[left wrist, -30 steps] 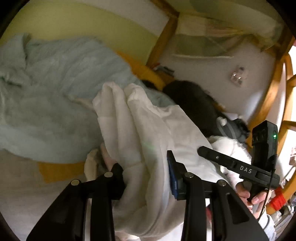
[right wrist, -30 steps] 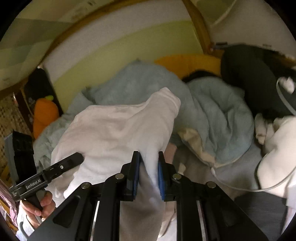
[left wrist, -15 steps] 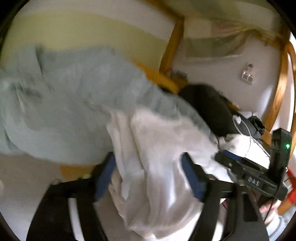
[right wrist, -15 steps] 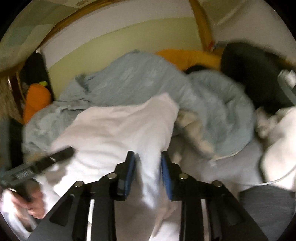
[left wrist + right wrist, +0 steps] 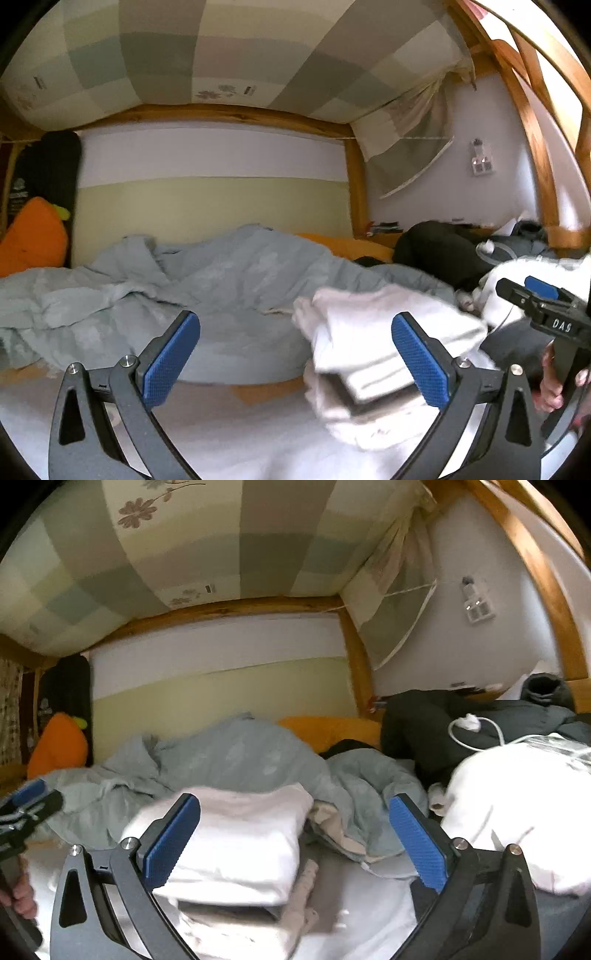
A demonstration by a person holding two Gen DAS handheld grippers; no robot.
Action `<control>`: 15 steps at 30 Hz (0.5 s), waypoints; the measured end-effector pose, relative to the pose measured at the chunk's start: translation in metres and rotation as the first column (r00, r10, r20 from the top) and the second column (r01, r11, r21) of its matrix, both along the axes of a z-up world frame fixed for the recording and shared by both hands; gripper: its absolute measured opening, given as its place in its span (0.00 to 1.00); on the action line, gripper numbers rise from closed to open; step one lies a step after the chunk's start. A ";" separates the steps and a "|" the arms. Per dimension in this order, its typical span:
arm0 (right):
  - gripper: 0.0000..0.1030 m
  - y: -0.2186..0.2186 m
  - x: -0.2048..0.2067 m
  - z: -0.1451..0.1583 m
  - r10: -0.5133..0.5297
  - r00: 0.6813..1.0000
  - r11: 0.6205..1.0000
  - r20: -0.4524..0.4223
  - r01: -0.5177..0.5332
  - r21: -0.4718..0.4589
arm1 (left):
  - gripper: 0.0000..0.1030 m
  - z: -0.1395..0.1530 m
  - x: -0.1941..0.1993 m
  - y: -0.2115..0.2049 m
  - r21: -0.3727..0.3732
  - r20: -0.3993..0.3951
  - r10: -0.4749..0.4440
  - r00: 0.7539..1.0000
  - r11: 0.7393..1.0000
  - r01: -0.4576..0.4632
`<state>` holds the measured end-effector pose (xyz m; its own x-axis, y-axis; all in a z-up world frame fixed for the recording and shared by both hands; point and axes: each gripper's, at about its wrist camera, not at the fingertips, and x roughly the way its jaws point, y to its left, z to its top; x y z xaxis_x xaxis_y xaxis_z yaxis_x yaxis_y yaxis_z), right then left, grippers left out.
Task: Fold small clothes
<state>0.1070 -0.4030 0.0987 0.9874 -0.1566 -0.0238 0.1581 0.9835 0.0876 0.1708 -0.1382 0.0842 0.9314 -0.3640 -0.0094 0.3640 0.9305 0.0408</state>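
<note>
left gripper (image 5: 295, 350): level, jaws opening wide, nothing between | right gripper (image 5: 293, 830): level, jaws opening wide, gripping nothing | folded white garment (image 5: 240, 849): on bed (image 5: 369, 923), near the light-blue duvet (image 5: 221, 280), atop small pile

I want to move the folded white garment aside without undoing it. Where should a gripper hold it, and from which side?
Probably grip the folded white garment at its thick rounded fold edge, the right end in the right wrist view, coming in level from that side. All layers meet there, so one pinch holds them. The right gripper is opening, with nothing pressed between its pads.
</note>
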 end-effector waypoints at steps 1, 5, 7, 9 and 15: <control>0.99 0.001 -0.003 -0.008 0.013 1.000 1.000 -0.010 -0.013 0.000 | 1.00 -0.010 -0.002 -0.001 0.014 -0.002 0.012 1.000 1.000 -0.012; 0.99 0.004 -0.002 -0.036 0.019 0.999 1.000 -0.043 -0.019 0.006 | 1.00 -0.044 -0.008 -0.003 0.030 -0.015 0.016 1.000 0.999 -0.016; 0.99 0.006 0.001 -0.046 0.019 0.998 1.000 -0.065 -0.020 -0.019 | 1.00 -0.060 -0.006 -0.004 0.025 -0.035 0.020 0.999 1.000 -0.019; 0.99 0.011 0.001 -0.049 0.032 0.997 0.999 -0.071 -0.035 -0.037 | 1.00 -0.063 -0.004 -0.008 0.047 -0.047 0.052 0.998 0.998 -0.050; 0.99 0.038 -0.005 -0.057 0.040 0.998 0.986 -0.050 -0.048 -0.158 | 1.00 -0.063 -0.021 -0.008 0.045 0.030 0.063 0.998 0.997 -0.065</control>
<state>0.1015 -0.3650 0.0422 0.9917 -0.1187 -0.0487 0.1148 0.9904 -0.0767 0.1499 -0.1462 0.0207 0.9529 -0.3034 0.0016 0.3019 0.9487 0.0938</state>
